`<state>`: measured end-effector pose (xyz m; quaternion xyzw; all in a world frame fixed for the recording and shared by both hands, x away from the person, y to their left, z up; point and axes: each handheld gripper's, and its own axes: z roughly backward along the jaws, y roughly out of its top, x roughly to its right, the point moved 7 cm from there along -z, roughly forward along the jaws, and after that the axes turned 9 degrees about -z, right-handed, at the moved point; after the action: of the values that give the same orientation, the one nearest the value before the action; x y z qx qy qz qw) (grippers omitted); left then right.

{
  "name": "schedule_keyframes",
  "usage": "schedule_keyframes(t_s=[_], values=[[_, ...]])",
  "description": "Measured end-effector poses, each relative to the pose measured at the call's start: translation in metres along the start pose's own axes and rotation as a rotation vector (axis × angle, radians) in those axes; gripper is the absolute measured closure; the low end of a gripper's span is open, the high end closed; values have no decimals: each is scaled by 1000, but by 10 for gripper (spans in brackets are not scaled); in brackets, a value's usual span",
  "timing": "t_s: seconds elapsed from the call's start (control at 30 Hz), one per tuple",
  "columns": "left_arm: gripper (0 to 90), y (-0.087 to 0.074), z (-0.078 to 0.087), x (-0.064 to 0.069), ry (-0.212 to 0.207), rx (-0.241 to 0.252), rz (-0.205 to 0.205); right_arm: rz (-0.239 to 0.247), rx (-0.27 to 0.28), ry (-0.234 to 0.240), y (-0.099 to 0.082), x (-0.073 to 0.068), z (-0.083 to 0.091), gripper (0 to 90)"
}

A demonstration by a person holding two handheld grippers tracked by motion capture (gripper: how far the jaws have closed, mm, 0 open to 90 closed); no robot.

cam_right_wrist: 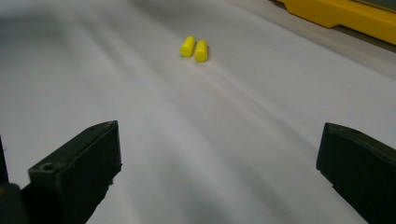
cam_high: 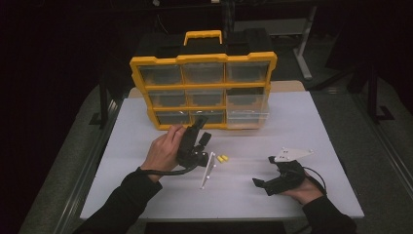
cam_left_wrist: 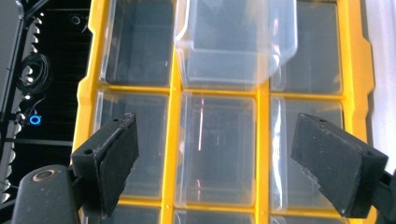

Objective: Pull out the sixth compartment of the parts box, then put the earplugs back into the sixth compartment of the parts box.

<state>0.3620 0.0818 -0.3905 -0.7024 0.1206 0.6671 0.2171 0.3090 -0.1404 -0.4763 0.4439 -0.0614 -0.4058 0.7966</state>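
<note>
A yellow organiser (cam_high: pixel 203 90) with clear drawers stands upright at the back of the white table (cam_high: pixel 292 126). Its lower right drawer (cam_high: pixel 247 113) is pulled partly out. Two small yellow cylinders (cam_high: pixel 222 158) lie side by side on the table in front of it. My left gripper (cam_high: pixel 202 129) is held up just before the organiser's bottom row, open and empty. In the left gripper view the jaws stand wide apart before a closed drawer (cam_left_wrist: pixel 217 149), with the pulled-out drawer (cam_left_wrist: pixel 236 42) beyond. My right gripper (cam_high: pixel 264 171) rests low at the right, open, facing the cylinders (cam_right_wrist: pixel 194 48).
The organiser's black and yellow carry handle (cam_high: pixel 203 38) tops it. Dark floor and metal table legs (cam_high: pixel 304 44) surround the table. The organiser's yellow edge (cam_right_wrist: pixel 345 16) crosses the top right of the right gripper view.
</note>
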Motion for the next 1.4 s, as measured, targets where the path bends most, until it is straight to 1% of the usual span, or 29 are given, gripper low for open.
schedule_keyframes(t_s=[0.03,0.2,0.37,0.43,0.47,0.57,0.83,1.03,1.17,1.23,1.27,1.3,1.4], values=[[139,-2,1,1,-5,-7,-3,-1,-1,0,0,0,0,0],[122,-10,6,9,-16,-24,9,-3,-2,1,0,0,0,0],[107,-18,12,17,-29,-40,10,-3,-2,-1,0,0,0,0],[100,-20,14,20,-37,-47,9,-2,-2,-2,0,0,0,0],[90,-20,14,21,-30,-41,21,-2,-1,-2,0,0,0,0],[66,-23,19,26,-46,-55,34,-1,-1,-1,0,0,0,0],[32,-30,28,39,-73,-73,44,0,-1,1,-1,0,1,0],[10,-36,34,48,-83,-82,58,3,-1,1,-1,-1,1,0],[0,-41,38,54,-89,-95,57,3,-1,3,-1,-1,1,0],[0,-43,41,57,-96,-100,68,3,-1,2,-1,-1,1,0],[0,-44,42,58,-104,-109,66,3,0,2,-1,-1,1,0],[0,-45,44,60,-109,-110,77,2,1,2,-1,-1,1,0],[0,-49,47,65,-128,-124,78,2,2,1,-1,-1,2,0]])
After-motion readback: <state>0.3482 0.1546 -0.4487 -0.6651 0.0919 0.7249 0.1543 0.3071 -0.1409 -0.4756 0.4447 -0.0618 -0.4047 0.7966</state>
